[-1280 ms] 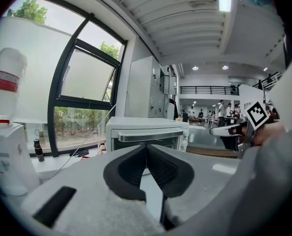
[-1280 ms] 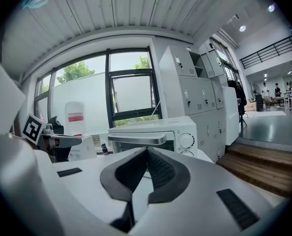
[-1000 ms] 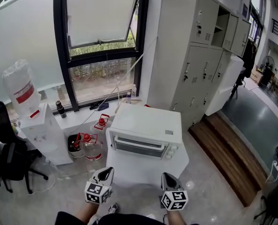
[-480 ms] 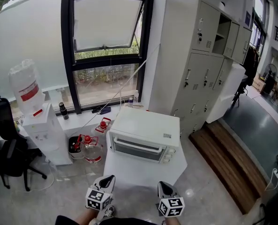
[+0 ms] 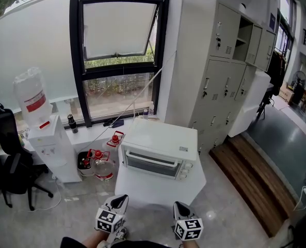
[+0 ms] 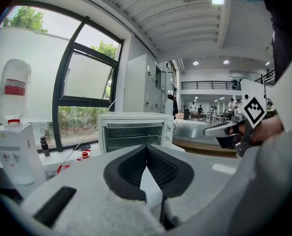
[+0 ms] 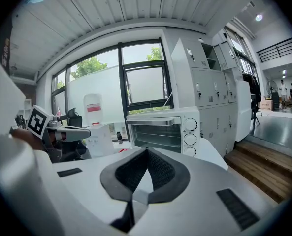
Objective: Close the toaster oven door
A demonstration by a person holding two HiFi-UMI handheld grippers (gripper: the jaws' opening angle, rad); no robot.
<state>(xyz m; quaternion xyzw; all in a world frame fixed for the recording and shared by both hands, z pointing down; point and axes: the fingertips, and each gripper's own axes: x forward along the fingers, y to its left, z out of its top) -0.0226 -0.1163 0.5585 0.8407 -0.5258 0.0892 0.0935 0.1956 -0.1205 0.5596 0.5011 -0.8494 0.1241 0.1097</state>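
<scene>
Your left tongs (image 5: 121, 198) and right tongs (image 5: 178, 205) are both pinched fully together and grip nothing, just short of the white table (image 5: 142, 190). The toaster oven (image 5: 158, 151) sits on it ahead, door upright and closed.

Matt metal toaster oven (image 5: 162, 138) (glass door (image 5: 151, 164))

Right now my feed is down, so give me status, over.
Left tool, right tool shut, empty. Oven door closed. Table in front bare.
</scene>
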